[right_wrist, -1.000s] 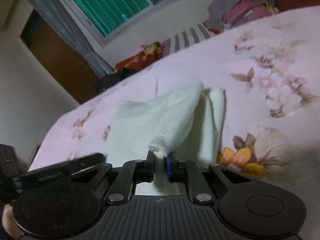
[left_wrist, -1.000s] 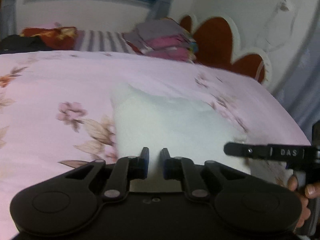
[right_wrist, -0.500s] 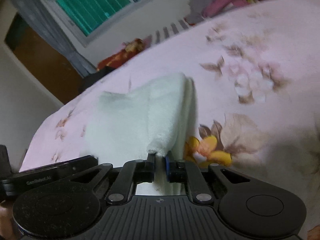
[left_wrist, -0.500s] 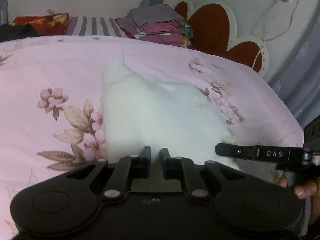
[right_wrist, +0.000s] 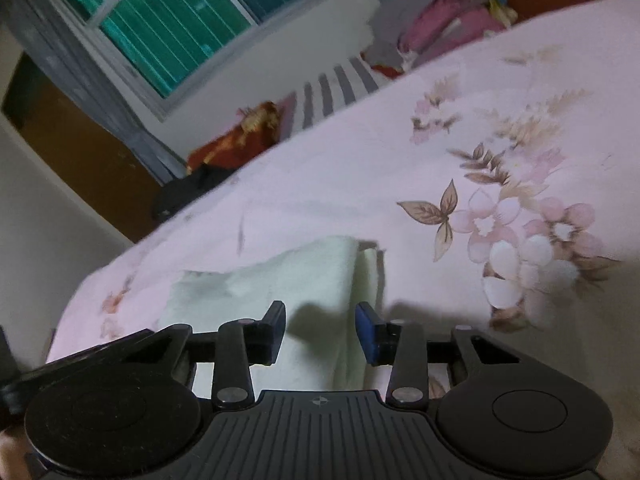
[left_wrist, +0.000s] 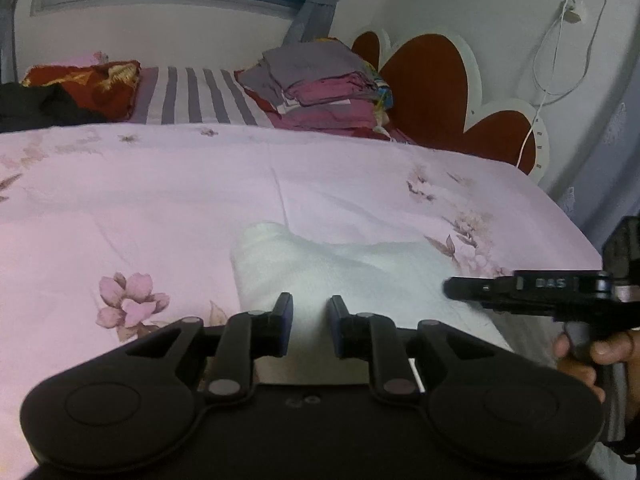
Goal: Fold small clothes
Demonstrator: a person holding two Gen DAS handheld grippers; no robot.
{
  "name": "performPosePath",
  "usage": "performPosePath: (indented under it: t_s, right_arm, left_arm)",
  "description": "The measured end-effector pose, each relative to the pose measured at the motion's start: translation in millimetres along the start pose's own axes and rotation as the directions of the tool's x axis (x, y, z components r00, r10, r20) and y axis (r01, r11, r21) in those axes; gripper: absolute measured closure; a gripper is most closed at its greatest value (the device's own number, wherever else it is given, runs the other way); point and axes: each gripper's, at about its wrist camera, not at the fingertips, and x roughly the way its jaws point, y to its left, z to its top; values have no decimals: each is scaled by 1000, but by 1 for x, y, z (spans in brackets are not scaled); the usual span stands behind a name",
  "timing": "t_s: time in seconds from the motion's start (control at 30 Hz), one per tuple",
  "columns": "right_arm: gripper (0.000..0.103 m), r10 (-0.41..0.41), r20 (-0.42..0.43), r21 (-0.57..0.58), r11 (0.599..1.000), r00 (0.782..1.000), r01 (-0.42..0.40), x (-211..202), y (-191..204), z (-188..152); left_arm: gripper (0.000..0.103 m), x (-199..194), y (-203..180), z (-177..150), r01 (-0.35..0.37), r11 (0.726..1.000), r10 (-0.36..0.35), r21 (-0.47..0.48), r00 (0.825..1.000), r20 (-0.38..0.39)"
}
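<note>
A small white knitted garment (left_wrist: pixel 344 268) lies folded on the pink flowered bedsheet (left_wrist: pixel 160 200). In the left wrist view my left gripper (left_wrist: pixel 310 312) is over its near edge, jaws a little apart with nothing between them. My right gripper shows at the right of that view (left_wrist: pixel 528 290), held by a hand. In the right wrist view the garment (right_wrist: pixel 280 284) lies flat below my right gripper (right_wrist: pixel 320 324), whose jaws are wide apart and empty.
A stack of folded clothes (left_wrist: pixel 324 84) and a striped pillow (left_wrist: pixel 192 96) lie at the head of the bed, by a red heart-shaped headboard (left_wrist: pixel 432 92). The bed's right edge (left_wrist: pixel 576 232) drops off near the right gripper. A window (right_wrist: pixel 168 28) is behind.
My right gripper has opened and let go of the garment's fold, which now lies flat. My left gripper's jaws have parted slightly. Both grippers have drawn back from the garment.
</note>
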Motion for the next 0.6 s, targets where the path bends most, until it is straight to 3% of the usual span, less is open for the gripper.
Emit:
performPosePath:
  t_s: [0.03, 0.07, 0.13, 0.17, 0.2, 0.23, 0.33, 0.43, 0.6]
  right_arm:
    - [67, -7, -9, -5, 1000, 1000, 7, 5, 0, 0]
    - [92, -14, -15, -21, 1000, 1000, 14, 10, 0, 0]
    - [98, -3, 45, -90, 996, 999, 7, 0, 7, -3]
    - [98, 20, 97, -121, 993, 995, -8, -12, 11, -4]
    - [98, 40, 137, -140, 990, 990, -21, -23, 13, -7]
    - [98, 45, 156, -158, 987, 987, -20, -27, 13, -10]
    - [98, -55, 40, -135, 989, 998, 59, 4, -2, -17]
    - [98, -47, 50, -119, 992, 998, 52, 2, -2, -14]
    - [98, -59, 33, -132, 989, 998, 63, 9, -1, -14]
  left_arm:
    - [85, 2, 1, -1, 5, 1000, -5, -4, 1000, 0]
    - [85, 3, 2, -3, 10, 1000, -10, -8, 1000, 2]
    - [85, -3, 2, -3, 52, 999, -51, -10, 998, 43]
    - [82, -5, 0, -4, 78, 997, -78, 6, 994, 75]
    - [83, 1, -3, -5, 52, 998, -54, 31, 996, 68]
    - [87, 16, -3, -6, 8, 999, -8, 42, 1000, 11]
    - [87, 22, 2, -2, 35, 999, -35, -2, 999, 12]
    - [87, 15, 0, 6, 50, 999, -50, 22, 998, 31]
    - [85, 41, -2, 10, -4, 999, 6, 42, 998, -58]
